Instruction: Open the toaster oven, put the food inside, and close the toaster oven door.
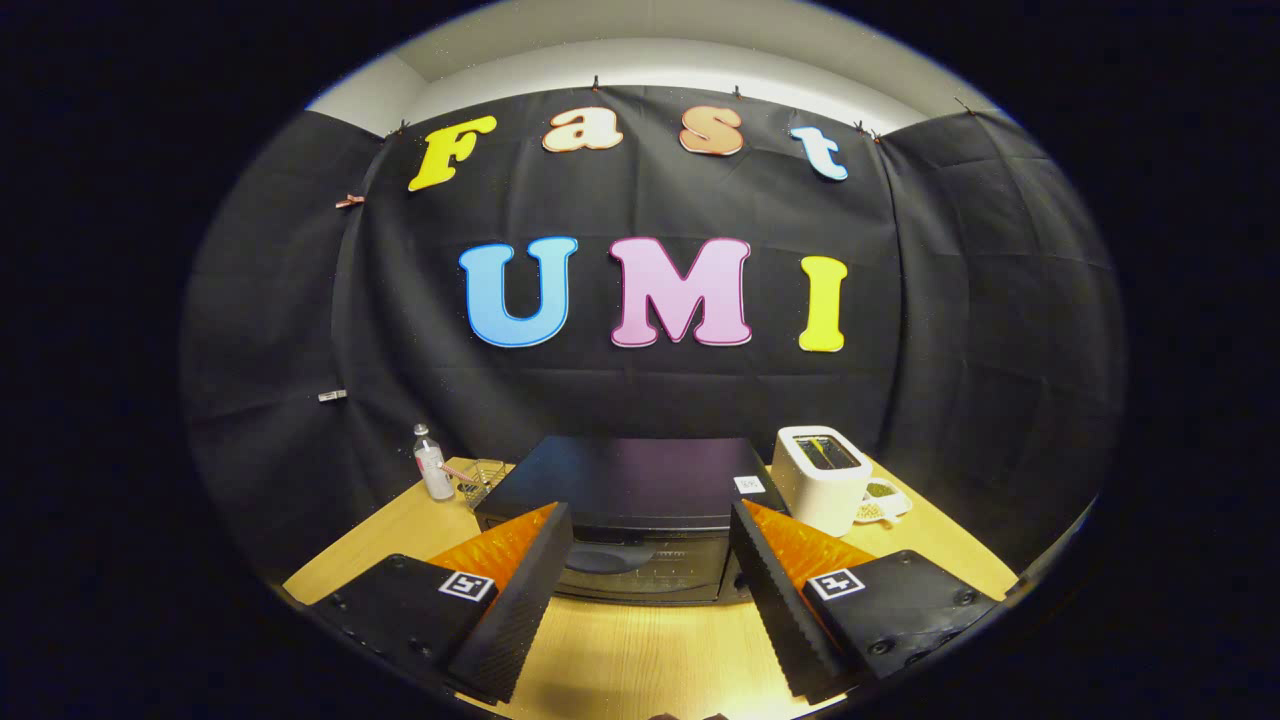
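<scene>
With its fingers spread wide and holding nothing, the gripper (650, 560) hangs over the wooden table (640, 650), and the black toaster oven (625, 500) sits just ahead between them, door shut. A white toaster (820, 478) stands beside it.

Bare light wooden surface (640, 660) lies open between the spread fingers (520, 590). Just ahead, the closed black boxy toaster oven (630, 500) blocks passage, a white pop-up toaster (822, 478) close on its right.

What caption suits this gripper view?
Open gripper facing the closed toaster oven on the table.
</scene>
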Demonstrator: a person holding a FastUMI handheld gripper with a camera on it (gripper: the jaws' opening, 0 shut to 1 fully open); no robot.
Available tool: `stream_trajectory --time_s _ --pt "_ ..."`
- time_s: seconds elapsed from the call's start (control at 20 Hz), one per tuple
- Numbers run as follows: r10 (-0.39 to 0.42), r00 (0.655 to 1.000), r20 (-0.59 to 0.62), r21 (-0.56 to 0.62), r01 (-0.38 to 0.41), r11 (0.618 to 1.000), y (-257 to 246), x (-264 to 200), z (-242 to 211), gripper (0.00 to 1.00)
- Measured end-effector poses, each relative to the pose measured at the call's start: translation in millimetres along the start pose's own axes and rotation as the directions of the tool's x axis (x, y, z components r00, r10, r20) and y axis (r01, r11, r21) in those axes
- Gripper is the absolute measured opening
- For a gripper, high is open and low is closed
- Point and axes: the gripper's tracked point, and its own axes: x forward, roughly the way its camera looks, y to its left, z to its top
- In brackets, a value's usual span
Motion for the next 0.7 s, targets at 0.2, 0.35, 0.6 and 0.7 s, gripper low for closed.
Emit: stream_trajectory --time_s 0.2,0.35,0.6,0.7 --pt "0.020 0.996 -0.090 0.027 -0.017 0.999 15.3 38.9 -27.6 0.98" --pt "0.026 0.990 -0.136 -0.004 -0.027 1.000 21.3 63.2 -45.6 0.98" --pt "0.035 0.981 -0.192 -0.020 -0.040 0.999 34.2 92.3 -67.4 0.98" --pt "0.027 0.972 -0.232 -0.032 -0.035 0.999 36.2 100.9 -81.6 0.98"
